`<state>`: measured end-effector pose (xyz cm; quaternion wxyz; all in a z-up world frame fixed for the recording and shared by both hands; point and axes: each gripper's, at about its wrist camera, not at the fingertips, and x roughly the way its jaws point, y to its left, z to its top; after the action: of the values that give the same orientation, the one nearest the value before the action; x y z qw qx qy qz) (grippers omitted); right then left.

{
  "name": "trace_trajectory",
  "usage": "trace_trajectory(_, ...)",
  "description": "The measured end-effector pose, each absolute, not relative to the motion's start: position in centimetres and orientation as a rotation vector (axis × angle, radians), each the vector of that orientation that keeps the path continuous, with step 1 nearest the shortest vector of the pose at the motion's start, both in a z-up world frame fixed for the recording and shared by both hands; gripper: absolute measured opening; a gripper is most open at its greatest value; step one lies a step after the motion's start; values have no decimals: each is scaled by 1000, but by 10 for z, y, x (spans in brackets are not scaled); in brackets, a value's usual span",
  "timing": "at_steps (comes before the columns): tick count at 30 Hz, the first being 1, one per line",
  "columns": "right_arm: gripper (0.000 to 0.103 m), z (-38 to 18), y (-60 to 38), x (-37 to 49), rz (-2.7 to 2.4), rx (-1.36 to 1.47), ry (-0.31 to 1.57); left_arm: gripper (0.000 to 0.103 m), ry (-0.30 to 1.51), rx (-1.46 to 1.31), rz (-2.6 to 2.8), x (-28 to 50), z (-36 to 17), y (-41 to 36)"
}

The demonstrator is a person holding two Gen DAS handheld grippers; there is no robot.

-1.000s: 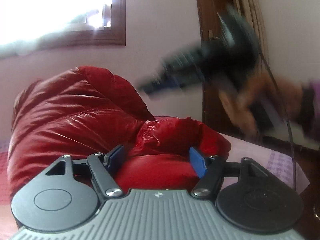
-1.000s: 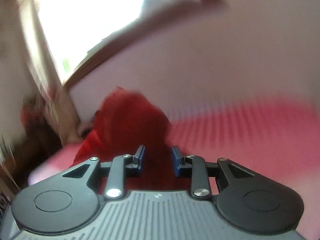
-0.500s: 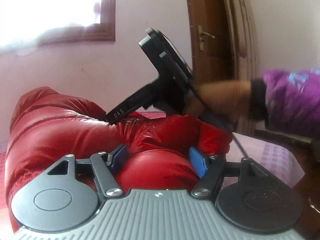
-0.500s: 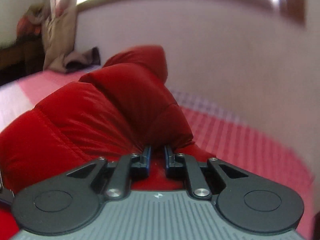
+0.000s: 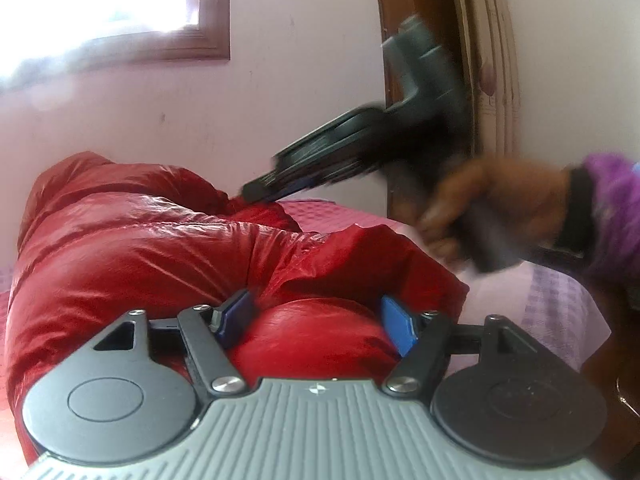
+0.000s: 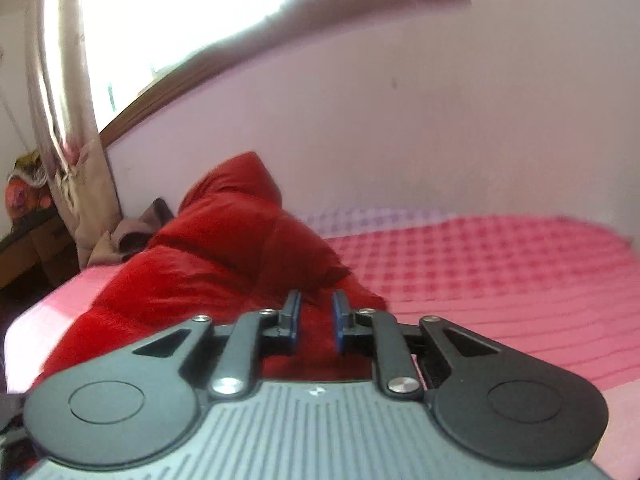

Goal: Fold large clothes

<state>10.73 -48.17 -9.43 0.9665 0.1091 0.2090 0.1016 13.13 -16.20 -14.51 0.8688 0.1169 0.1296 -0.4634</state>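
Observation:
A shiny red puffer jacket [image 5: 140,248] lies bunched on the bed. My left gripper [image 5: 316,316] has a thick fold of it bulging between its blue pads [image 5: 396,328]; the pads touch the fabric on both sides, and the jaws are opening slightly. In the right wrist view the jacket [image 6: 224,264] lies just ahead, to the left. My right gripper [image 6: 316,316] is opening, with a clear gap between its pads and jacket fabric below them, not pinched. The left wrist view shows that right gripper [image 5: 260,194] blurred, its tips just above the jacket, held by a hand [image 5: 480,208] in a purple sleeve.
A pink checked bed cover [image 6: 480,272] spreads to the right of the jacket. A wall with a wood-framed window [image 5: 120,8] runs behind the bed. A brown door [image 5: 400,20] stands at the right. A curtain [image 6: 68,140] and a brown garment [image 6: 132,232] are at the bed's far left.
My right gripper was pinched shut on the jacket half a second ago and has now let go. The jacket's raised part has sunk lower. My left gripper has stayed put on its fold.

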Motion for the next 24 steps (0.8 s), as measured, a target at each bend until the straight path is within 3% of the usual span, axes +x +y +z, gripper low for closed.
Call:
trace_trajectory(2, 96, -87, -478, 87, 198, 201, 455, 73, 261, 249, -963, 129, -147, -161)
trace_trajectory(3, 103, -87, -476, 75, 204, 193, 458, 74, 255, 255, -962, 128, -147, -161)
trace_trajectory(9, 102, -118, -463, 64, 213, 190, 645, 78, 247, 247, -956, 124, -142, -158)
trace_trajectory(11, 96, -129, -475, 67, 230, 289, 680, 83, 250, 241, -965, 117, -134, -148)
trace_trajectory(13, 89, -139, -486, 71, 261, 405, 691, 100, 246, 212, -955, 111, -121, -130)
trace_trajectory(14, 89, -143, -487, 70, 269, 437, 686, 103, 245, 181, -939, 110, -114, -117)
trace_trajectory(19, 90, -162, -494, 65, 322, 578, 668, 103, 322, 7, -825, 144, -80, -42)
trace_trajectory(24, 102, -176, -492, 79, 355, 661, 686, 103, 589, -115, -790, 227, -97, -11)
